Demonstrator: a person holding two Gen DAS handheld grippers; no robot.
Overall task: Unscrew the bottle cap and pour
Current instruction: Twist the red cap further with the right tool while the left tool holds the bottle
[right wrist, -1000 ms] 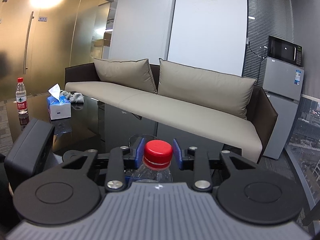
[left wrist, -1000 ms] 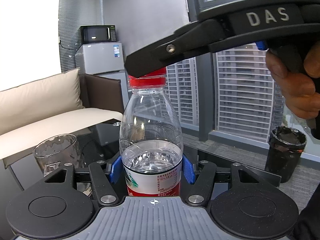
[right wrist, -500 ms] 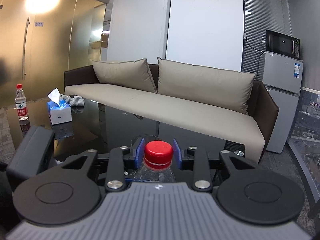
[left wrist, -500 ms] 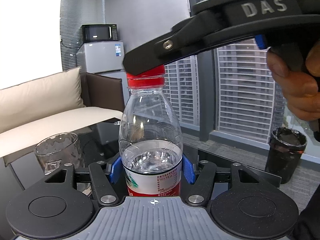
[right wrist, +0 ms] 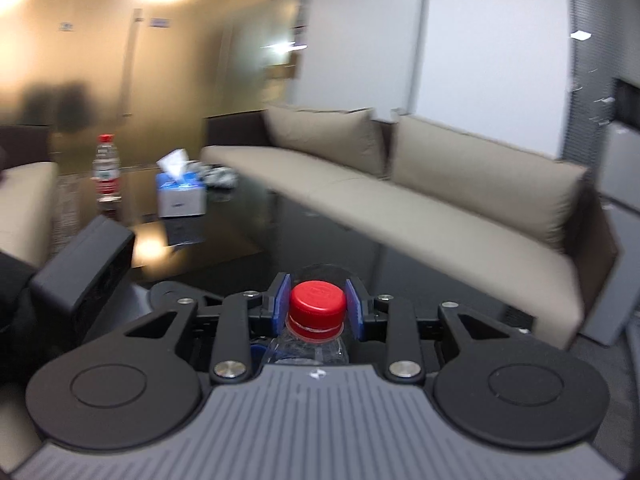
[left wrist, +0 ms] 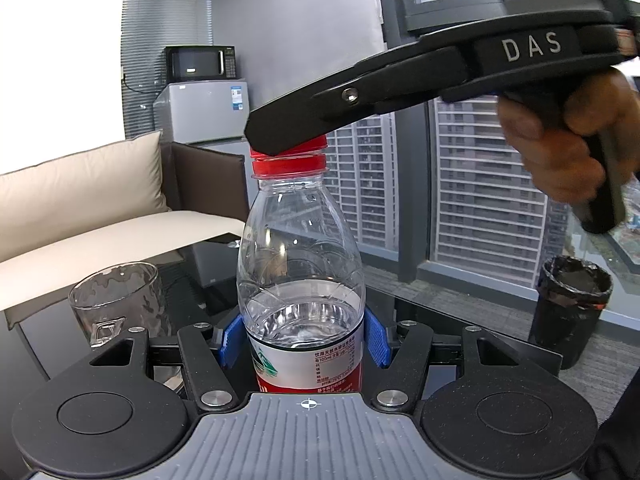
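A: Bottle (left wrist: 300, 264) first: where do you have it?

B: Your left gripper (left wrist: 304, 338) is clamped on the water bottle's labelled lower body, blue pads (left wrist: 376, 340) pressed to both sides. It stands upright, roughly a third full.

A: And your other tool?

B: Your right gripper (right wrist: 318, 306) is closed tight on the red cap (right wrist: 317, 300), a blue pad on either side of it. Your hand (left wrist: 560, 148) grips its handle at upper right.

A: Anything to pour into?

B: An empty glass (left wrist: 118, 300) stands on the dark table (left wrist: 440, 312), left of the bottle.
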